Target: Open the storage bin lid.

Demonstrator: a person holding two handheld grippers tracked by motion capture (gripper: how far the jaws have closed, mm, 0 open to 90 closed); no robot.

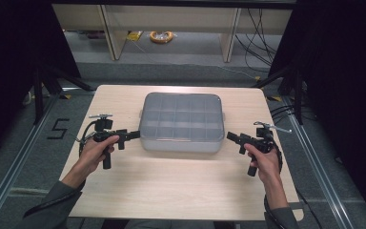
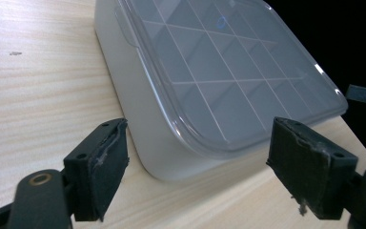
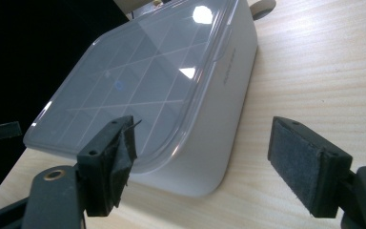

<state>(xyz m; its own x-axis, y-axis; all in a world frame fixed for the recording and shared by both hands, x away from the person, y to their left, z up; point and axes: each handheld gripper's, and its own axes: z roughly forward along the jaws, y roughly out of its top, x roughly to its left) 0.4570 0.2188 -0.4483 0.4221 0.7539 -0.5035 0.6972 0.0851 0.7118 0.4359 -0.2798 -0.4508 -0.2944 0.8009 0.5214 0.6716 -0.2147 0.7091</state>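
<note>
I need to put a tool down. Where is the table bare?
Bare wood lies along the near edge of the light wooden table, between the hands, and behind the grey lidded compartment box. It is crowded beside the box, where the left gripper and right gripper stand open.

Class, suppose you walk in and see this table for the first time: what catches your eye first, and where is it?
A grey compartment box with a clear lid sits mid-table on the pale wooden table. The left tool and right tool flank its near corners, both open and apart from it.
</note>
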